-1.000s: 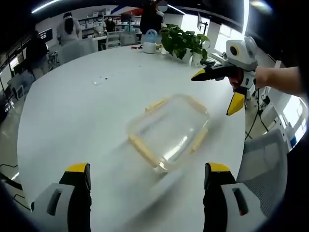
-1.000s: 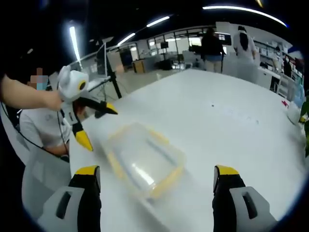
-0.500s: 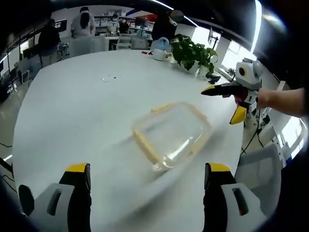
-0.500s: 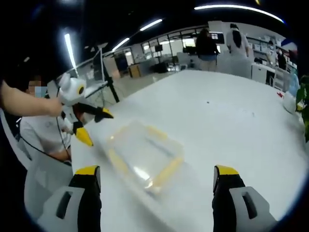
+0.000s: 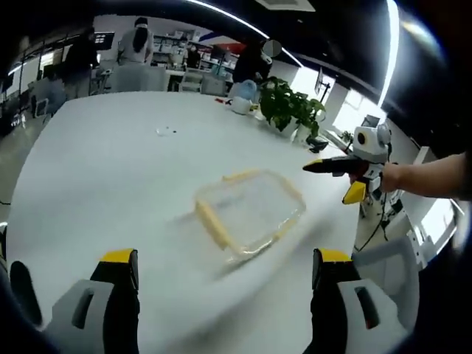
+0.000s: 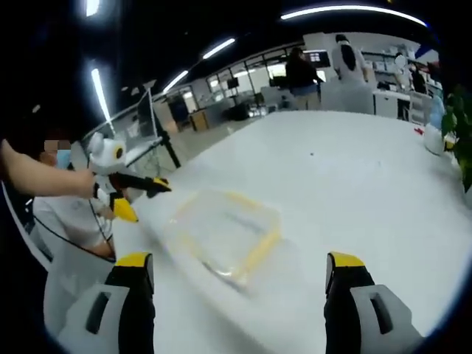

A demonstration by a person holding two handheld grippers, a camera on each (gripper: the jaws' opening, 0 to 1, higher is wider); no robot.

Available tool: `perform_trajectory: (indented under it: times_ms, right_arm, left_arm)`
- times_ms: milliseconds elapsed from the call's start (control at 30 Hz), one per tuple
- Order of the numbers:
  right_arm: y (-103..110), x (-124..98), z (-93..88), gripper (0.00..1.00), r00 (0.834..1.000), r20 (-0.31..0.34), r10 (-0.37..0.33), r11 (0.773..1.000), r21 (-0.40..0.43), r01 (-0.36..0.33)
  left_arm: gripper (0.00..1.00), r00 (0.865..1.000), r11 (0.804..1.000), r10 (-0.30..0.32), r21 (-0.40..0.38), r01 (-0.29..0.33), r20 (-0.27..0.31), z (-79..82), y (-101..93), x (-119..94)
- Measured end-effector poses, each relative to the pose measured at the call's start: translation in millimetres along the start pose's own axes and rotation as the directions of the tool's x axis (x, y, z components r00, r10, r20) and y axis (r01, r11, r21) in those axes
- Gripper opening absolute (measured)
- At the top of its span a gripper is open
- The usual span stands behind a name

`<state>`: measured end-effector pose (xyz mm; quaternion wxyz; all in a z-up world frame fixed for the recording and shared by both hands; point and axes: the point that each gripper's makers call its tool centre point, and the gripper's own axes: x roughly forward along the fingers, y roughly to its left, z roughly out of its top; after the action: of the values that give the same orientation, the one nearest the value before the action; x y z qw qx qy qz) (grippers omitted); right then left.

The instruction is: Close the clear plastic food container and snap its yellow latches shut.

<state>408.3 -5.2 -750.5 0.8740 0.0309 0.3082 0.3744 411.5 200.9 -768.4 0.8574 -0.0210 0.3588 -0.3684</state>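
Observation:
A clear plastic food container [image 5: 249,214] with yellow latches lies flat on the white round table [image 5: 110,155], blurred by motion; I see the container [image 6: 223,234] again in the right gripper view. My left gripper [image 5: 225,269] is open, well short of the container, nothing between its jaws. My right gripper [image 6: 240,273] is open too, back from the container. In the left gripper view the right gripper [image 5: 341,177] hangs open beyond the container's right side. In the right gripper view the left gripper [image 6: 133,195] hangs open at the container's left.
A potted plant [image 5: 289,107] and a pale blue and white object [image 5: 242,96] stand at the table's far edge. People [image 5: 139,46] stand beyond it by desks. A seated person [image 6: 63,206] is off the table's left side. An office chair [image 5: 383,269] stands near.
Both cameras have pulled back and up, so the container looks smaller and farther. Each gripper as seen from the other has drawn away from the container. Jaws stay open.

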Motion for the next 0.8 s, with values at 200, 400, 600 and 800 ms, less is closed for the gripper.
perform_trajectory:
  times_ms: [200, 400, 600, 800]
  right_arm:
    - [0, -5, -3.5, 0.98, 1.0, 0.016, -0.01, 1.0, 0.016, 0.009]
    - [5, -12, -4.5, 0.97, 0.999, 0.036, -0.013, 1.0, 0.027, 0.012]
    - [8, -17, -11.5, 0.97, 0.998, 0.053, -0.019, 0.999, 0.041, 0.016]
    - [12, -22, -16.5, 0.97, 0.997, 0.07, -0.023, 0.999, 0.047, 0.02]
  left_arm:
    - [0.99, 1.0, 1.0, -0.002, -0.016, 0.002, 0.007, -10.5, -1.8, -4]
    - [0.99, 0.999, 0.999, 0.001, -0.038, 0.001, 0.043, -17.0, -4.0, -11]
    - [0.98, 0.998, 0.998, 0.008, -0.06, -0.004, 0.06, -26.4, -4.2, -16]
    - [0.98, 0.996, 0.996, 0.02, -0.087, -0.012, 0.086, -32.2, -4.9, -21]
